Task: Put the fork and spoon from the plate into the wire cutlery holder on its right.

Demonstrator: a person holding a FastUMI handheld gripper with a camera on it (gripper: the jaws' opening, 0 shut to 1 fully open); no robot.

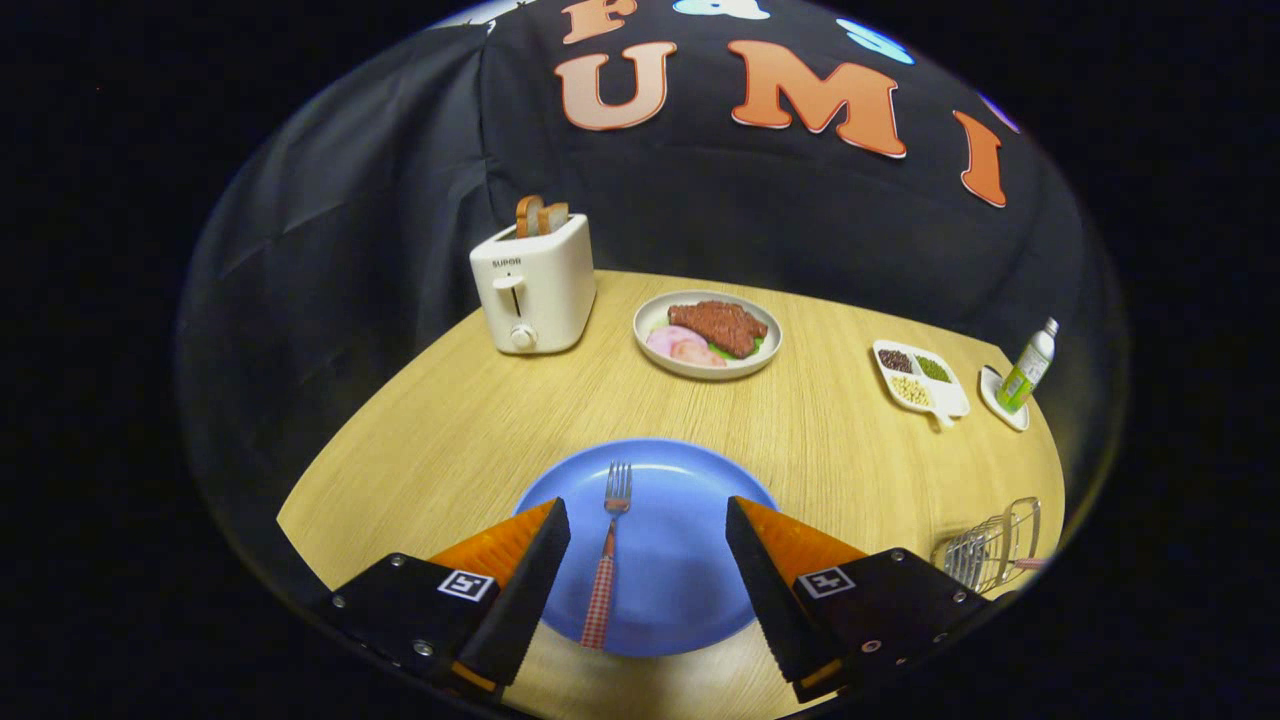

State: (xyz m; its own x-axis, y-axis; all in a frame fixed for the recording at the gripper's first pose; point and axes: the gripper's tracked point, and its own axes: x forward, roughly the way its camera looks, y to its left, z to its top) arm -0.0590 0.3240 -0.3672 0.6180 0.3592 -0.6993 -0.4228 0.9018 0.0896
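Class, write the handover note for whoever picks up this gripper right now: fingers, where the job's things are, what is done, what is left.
Gripper: open, holding nothing, fingers on either side of the fork.
Fork: lying on the blue plate between the fingers, prongs pointing away towards the toaster, checked handle nearest the gripper.
Wire cutlery holder: on the table to the right of the plate; a pinkish handle tip pokes out beside it, possibly the spoon, but I cannot tell.
Done: nothing certain for the fork.
Left: close on the fork, lift it, carry it right into the holder; check where the spoon is.
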